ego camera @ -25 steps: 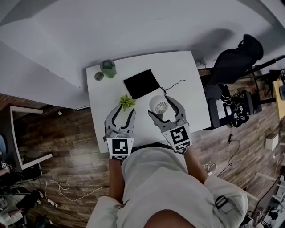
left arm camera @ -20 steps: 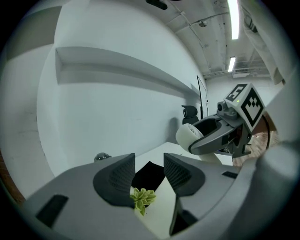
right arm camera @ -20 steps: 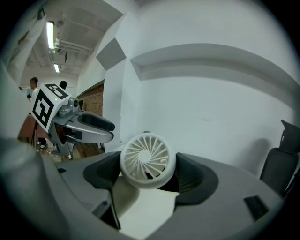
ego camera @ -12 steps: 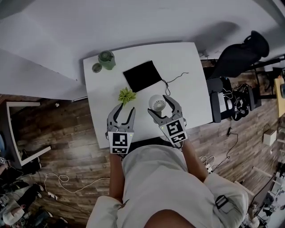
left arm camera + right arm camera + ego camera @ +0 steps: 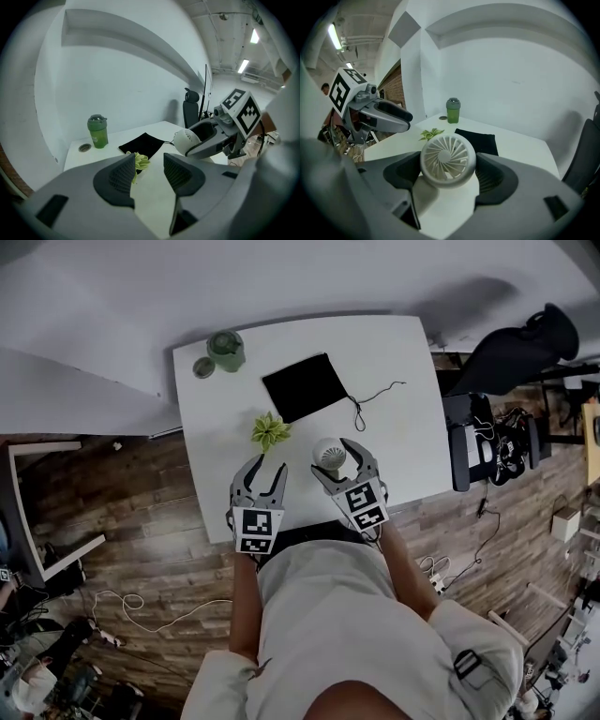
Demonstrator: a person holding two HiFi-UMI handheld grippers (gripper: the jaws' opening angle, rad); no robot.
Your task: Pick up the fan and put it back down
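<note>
- Between the jaws of the right gripper (image 5: 449, 174): the fan (image 5: 448, 159), small, white and round, grille towards the camera. Both pads press on its sides, so it is clamped.
- Left gripper (image 5: 149, 171): jaws a little apart, nothing between them. It hangs beside the right one, clear of the fan.
- Fan position: over the near part of the table (image 5: 403, 381), close to the top. Cannot tell whether its underside touches.
- Further out: green plant (image 5: 269, 430) just beyond the left gripper, then a black pouch (image 5: 305, 386) with a cord. Green bottle (image 5: 226, 350) and a small round disc (image 5: 203, 367) in the far corner.
- Progress, my judgement: pick-up done, put-down not finished. Left to do: seat the fan upright on the table, open the right jaws, draw back without knocking it.
</note>
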